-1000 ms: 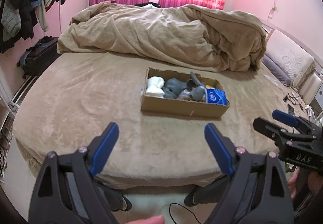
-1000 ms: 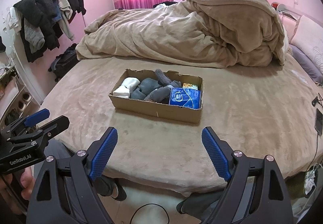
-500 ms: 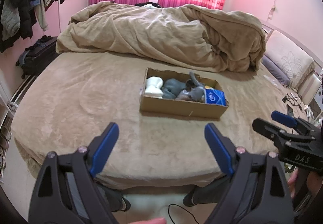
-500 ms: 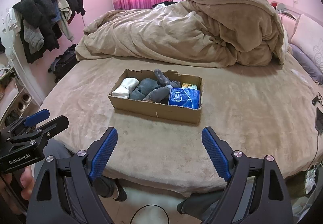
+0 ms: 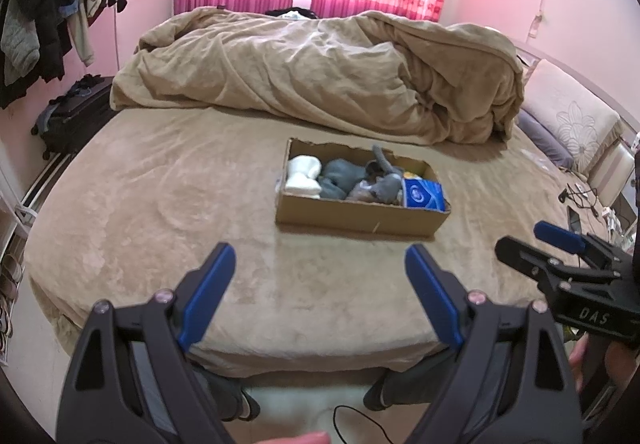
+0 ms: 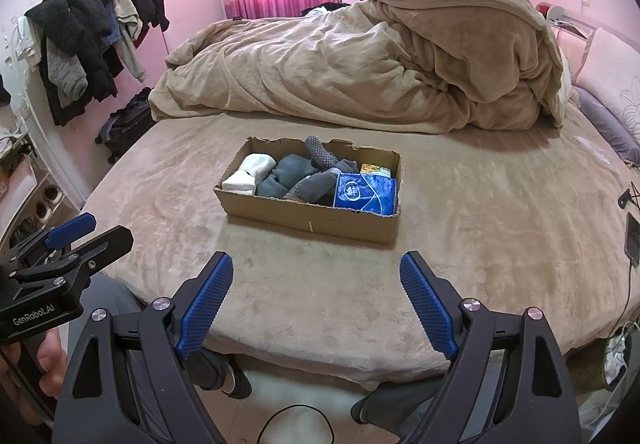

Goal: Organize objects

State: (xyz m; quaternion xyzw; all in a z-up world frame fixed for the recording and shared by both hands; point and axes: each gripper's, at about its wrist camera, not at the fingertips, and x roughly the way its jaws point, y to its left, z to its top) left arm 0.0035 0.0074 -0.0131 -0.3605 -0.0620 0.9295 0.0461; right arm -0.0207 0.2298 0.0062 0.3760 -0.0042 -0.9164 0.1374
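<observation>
Currently both grippers — left gripper, right gripper — are spread, empty; grey socks in cardboard box are soft, light — pinch mid-bundle.

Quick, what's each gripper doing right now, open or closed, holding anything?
Left gripper: open, empty, short of the box.
Right gripper: open, empty, also short of the box.

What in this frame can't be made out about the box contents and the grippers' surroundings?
- Yellow packet: right wrist view shows only its top; the blue packet covers the rest, print too small.
- Cardboard box bottom: hidden under the grey socks and white socks, both views.
- Left gripper and right gripper: open, handles cut off by the frame edge.
</observation>
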